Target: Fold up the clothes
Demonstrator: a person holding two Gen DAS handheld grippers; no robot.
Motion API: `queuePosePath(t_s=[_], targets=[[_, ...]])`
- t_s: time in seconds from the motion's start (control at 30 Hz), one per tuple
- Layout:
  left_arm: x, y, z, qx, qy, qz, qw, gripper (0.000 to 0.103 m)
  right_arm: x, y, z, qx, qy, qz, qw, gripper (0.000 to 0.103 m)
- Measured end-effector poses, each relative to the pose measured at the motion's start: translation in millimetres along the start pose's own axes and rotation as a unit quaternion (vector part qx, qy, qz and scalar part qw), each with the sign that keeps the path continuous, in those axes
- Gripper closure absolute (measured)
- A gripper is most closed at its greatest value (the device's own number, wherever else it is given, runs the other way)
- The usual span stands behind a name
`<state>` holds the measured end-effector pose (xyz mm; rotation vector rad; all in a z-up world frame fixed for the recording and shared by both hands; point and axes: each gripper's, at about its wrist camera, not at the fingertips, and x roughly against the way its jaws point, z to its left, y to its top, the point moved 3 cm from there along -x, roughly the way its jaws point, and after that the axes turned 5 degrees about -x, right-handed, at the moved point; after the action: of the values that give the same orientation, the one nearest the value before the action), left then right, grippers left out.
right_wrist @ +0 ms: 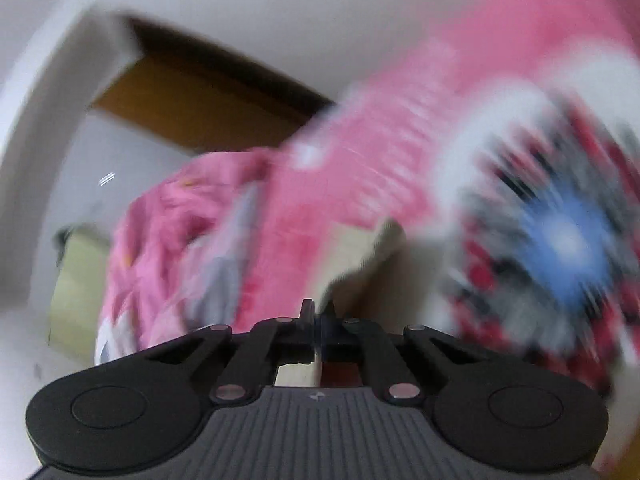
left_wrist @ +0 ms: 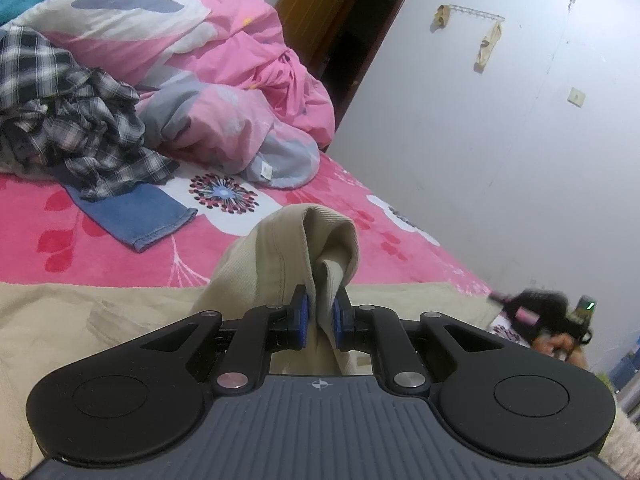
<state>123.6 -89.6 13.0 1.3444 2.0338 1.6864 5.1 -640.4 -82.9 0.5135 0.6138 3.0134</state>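
Note:
Beige trousers (left_wrist: 100, 312) lie spread over the near part of the bed. My left gripper (left_wrist: 319, 316) is shut on a raised fold of them, and the cloth bunches up between the blue pads. In the right wrist view everything is smeared by motion. My right gripper (right_wrist: 319, 322) has its jaws together, and an edge of the beige trousers (right_wrist: 372, 252) runs up from its tips. At the bed's right edge, the left wrist view shows the right gripper's dark body as a blur, with a hand (left_wrist: 560, 346) under it.
The bed has a pink flowered blanket (left_wrist: 100, 224). On it lie a crumpled plaid shirt (left_wrist: 80, 120), blue jeans (left_wrist: 136, 212) and a heaped pink quilt (left_wrist: 224, 80). A white wall (left_wrist: 480, 120) and a brown door (left_wrist: 320, 8) stand behind the bed.

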Motion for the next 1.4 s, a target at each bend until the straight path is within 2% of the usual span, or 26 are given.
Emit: queuePosePath(t_s=[0.07,0.1,0.23,0.33,0.4,0.47,0.57,0.63,0.67,0.73,0.83,0.9,1.07,1.1,1.13,1.17,1.27,1.4], targets=[[0,0,1,0.001,0.0,-0.001,1.0,0.092,4,4,18,0.06,0.003,-0.014,0.998,0.101],[0,0,1,0.002,0.0,-0.001,1.0,0.092,2,3,16,0.069,-0.008,-0.012,0.998,0.101],[-2,-3,2,0.005,-0.004,0.002,1.0,0.092,-16,-2,-34,0.01,-0.089,0.035,0.995,0.102],[-2,-3,2,0.002,-0.006,0.005,1.0,0.092,-9,-2,-53,-0.05,-0.057,0.032,0.997,0.1],[-3,-3,2,0.0,-0.006,0.005,1.0,0.092,-4,4,-45,-0.037,-0.078,0.013,0.996,0.096],[-3,-3,2,0.002,-0.006,0.004,1.0,0.092,1,11,-36,-0.011,-0.102,-0.011,0.995,0.085],[-2,-3,3,0.005,-0.006,0.002,1.0,0.092,9,23,-12,0.053,-0.125,-0.059,0.989,0.075],[-3,-2,2,0.002,-0.005,0.004,1.0,0.092,-3,35,3,0.088,-0.119,-0.053,0.988,0.067],[-4,-2,1,0.0,-0.005,0.004,1.0,0.092,-12,41,10,0.106,-0.115,-0.046,0.987,0.058],[-5,-1,0,-0.002,-0.003,0.006,1.0,0.092,-43,46,24,0.152,-0.106,0.003,0.983,0.05],[-7,-1,-1,-0.005,0.0,0.009,0.9999,0.092,-94,50,32,0.19,-0.11,0.065,0.973,0.05],[-9,-2,-2,-0.008,0.002,0.011,0.9999,0.092,-122,55,33,0.205,-0.118,0.092,0.967,0.05],[-10,-1,-3,-0.013,0.008,0.009,0.9999,0.092,-159,48,32,0.242,-0.134,0.156,0.948,0.051],[-10,-1,-3,-0.013,0.007,0.008,0.9999,0.092,-157,45,36,0.252,-0.125,0.168,0.945,0.054],[-10,-2,-2,-0.012,0.006,0.007,0.9999,0.092,-155,42,38,0.262,-0.119,0.179,0.941,0.072],[-10,-3,-1,-0.011,0.006,0.006,0.9999,0.092,-154,38,38,0.27,-0.121,0.186,0.937,0.08],[-12,-4,-1,-0.007,0.006,0.003,1.0,0.092,-152,29,45,0.318,-0.125,0.178,0.923,0.085],[-10,-3,-2,-0.012,0.011,-0.003,0.9999,0.092,-141,25,69,0.351,-0.097,0.103,0.926,0.087]])
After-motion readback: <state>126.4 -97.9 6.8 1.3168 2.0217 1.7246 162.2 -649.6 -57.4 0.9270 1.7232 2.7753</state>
